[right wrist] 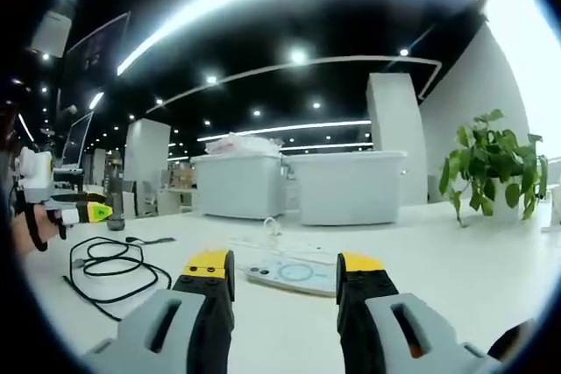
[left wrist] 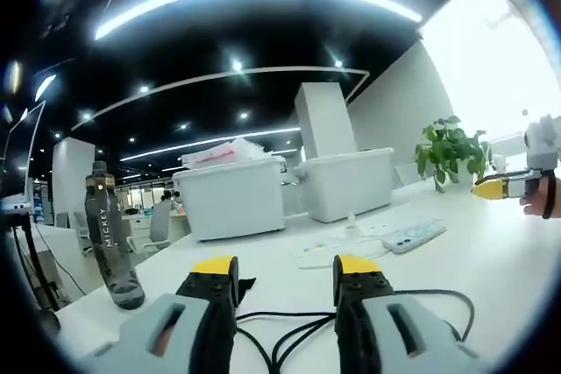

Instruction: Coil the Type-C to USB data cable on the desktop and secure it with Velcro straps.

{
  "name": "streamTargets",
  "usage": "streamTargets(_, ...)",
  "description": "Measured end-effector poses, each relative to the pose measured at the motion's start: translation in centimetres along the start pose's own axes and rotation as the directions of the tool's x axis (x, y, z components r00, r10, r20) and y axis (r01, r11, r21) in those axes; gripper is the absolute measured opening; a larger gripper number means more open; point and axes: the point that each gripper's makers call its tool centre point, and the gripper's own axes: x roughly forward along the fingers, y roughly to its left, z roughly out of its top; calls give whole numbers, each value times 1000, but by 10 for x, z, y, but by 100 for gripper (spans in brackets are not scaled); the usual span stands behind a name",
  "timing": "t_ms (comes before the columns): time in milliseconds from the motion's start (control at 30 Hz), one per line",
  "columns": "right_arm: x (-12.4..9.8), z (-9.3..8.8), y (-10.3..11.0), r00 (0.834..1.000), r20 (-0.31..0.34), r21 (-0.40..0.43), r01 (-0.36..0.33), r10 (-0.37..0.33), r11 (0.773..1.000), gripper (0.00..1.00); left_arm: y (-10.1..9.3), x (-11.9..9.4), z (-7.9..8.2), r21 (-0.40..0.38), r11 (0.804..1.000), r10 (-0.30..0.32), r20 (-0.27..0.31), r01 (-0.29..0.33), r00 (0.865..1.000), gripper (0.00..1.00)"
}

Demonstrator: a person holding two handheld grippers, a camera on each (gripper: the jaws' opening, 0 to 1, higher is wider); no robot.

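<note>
white desktop (right wrist: 491, 260) with black cable (right wrist: 110, 264), storage bins (right wrist: 346, 186), plant (right wrist: 495, 164); both claws wide, empty.

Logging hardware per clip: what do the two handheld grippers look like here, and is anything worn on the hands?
Both are alike: the left gripper and right gripper each have two grey moulded jaws with slotted bases, black finger sections and yellow tips. Seen from the other's view, each carries a white box on top, with yellow-tipped fingers. A dark strap circles the hand holding the left gripper; another shows at the right hand.
</note>
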Motion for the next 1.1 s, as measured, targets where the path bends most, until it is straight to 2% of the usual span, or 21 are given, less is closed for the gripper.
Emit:
streamTargets(33, 1, 2, 3, 1000, 2, -4, -9, 9, 1000, 49, 2, 0, 2, 3, 1000, 5, 7, -5, 1000, 46)
streamTargets(133, 4, 8, 26, 995, -12, -24, -96, 96, 995, 49, 7, 0, 5, 12, 1000, 18, 5, -18, 1000, 49)
streamTargets(200, 6, 10, 44, 988, -25, 7, -152, 152, 988, 48, 13, 0, 10, 13, 999, 29, 13, -29, 999, 49)
streamTargets(267, 10, 10, 67, 970, -50, 70, -234, 237, 970, 48, 18, 0, 15, 9, 1000, 29, 24, -30, 999, 49)
streamTargets(300, 10, 9, 71, 967, -54, 78, -245, 249, 966, 48, 22, 0, 17, 6, 999, 32, 27, -32, 999, 49)
streamTargets(400, 13, 3, 108, 915, -100, 143, -374, 390, 916, 46, 37, -2, 26, -3, 999, 47, 46, -47, 998, 49)
streamTargets(500, 14, -6, 137, 860, -156, 148, -467, 487, 872, 45, 56, -2, 30, -7, 998, 65, 54, -64, 996, 49)
streamTargets(600, 15, -14, 162, 814, -195, 205, -512, 548, 834, 42, 74, -2, 31, 6, 996, 84, 49, -84, 995, 49)
streamTargets(667, 17, -19, 178, 780, -214, 272, -531, 588, 803, 40, 86, 0, 33, 6, 996, 88, 58, -89, 994, 49)
streamTargets(700, 18, -21, 182, 773, -218, 284, -534, 596, 796, 40, 89, 1, 35, 5, 996, 89, 63, -89, 994, 49)
streamTargets(800, 23, -30, 198, 737, -249, 307, -555, 628, 773, 39, 97, 5, 42, 1, 996, 85, 89, -85, 992, 49)
streamTargets(900, 28, -43, 212, 705, -285, 310, -573, 649, 759, 37, 96, 7, 46, 46, 996, 68, 114, -74, 991, 48)
streamTargets(933, 30, -49, 217, 694, -294, 324, -574, 657, 752, 35, 96, 6, 44, 60, 995, 70, 116, -77, 991, 48)
streamTargets(1000, 35, -57, 225, 682, -305, 354, -567, 665, 744, 33, 92, 4, 39, 95, 993, 62, 125, -74, 990, 46)
streamTargets(1100, 41, -68, 235, 663, -318, 403, -552, 678, 730, 31, 89, 6, 31, 106, 993, 46, 122, -59, 991, 46)
